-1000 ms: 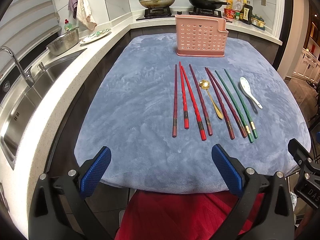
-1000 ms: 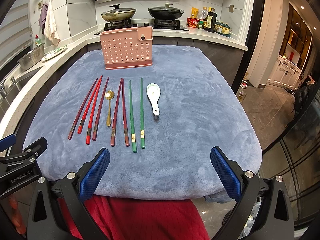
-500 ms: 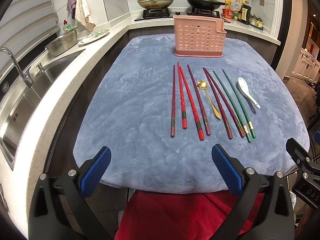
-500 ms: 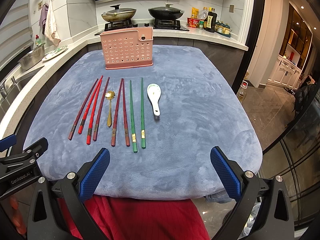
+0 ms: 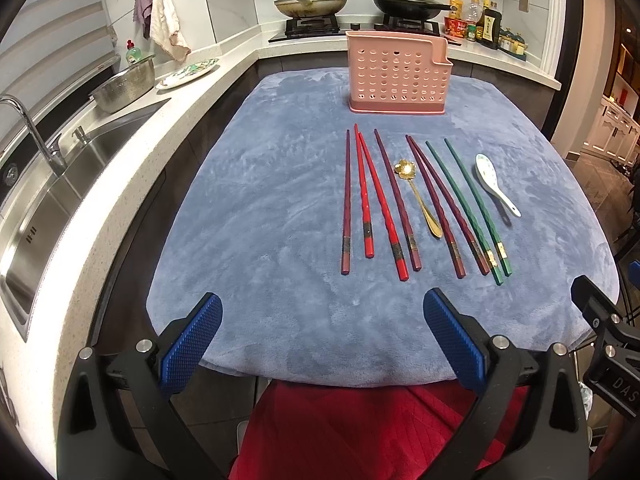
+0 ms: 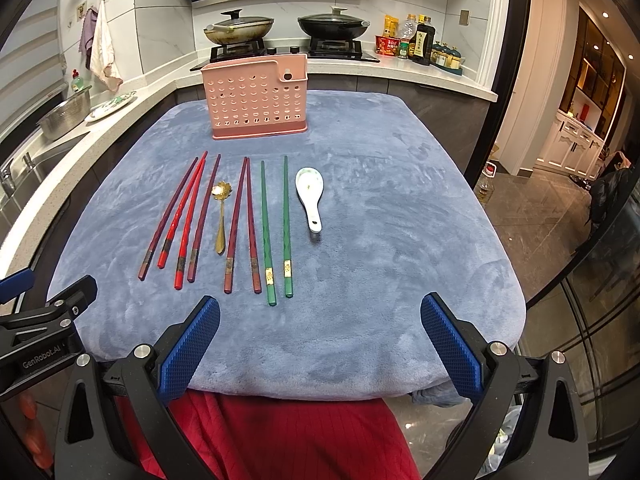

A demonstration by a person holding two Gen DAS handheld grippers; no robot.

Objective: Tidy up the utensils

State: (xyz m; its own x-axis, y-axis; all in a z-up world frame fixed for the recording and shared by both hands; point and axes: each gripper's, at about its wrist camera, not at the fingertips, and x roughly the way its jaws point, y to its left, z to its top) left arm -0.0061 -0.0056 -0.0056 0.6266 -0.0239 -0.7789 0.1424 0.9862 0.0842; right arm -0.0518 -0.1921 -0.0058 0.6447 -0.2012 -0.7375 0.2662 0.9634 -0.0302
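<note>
Blue-grey plush cloth covers the whole table in front of me, its near edge just ahead of both my grippers. At its far end stands the pink perforated utensil holder, upright, well apart from everything else. Between it and me the utensils lie flat in a row, handles toward me: two bright red chopsticks flanked by dark maroon chopsticks, then another maroon pair meeting at their tips, then the green chopsticks side by side. The white ceramic spoon lies at the right end, bowl up, beside the green pair. The small gold spoon lies between the maroon sticks.

My left gripper hangs low at the near edge, fingers spread wide, holding nothing. My right gripper hangs likewise, blue pads far apart and empty.
</note>
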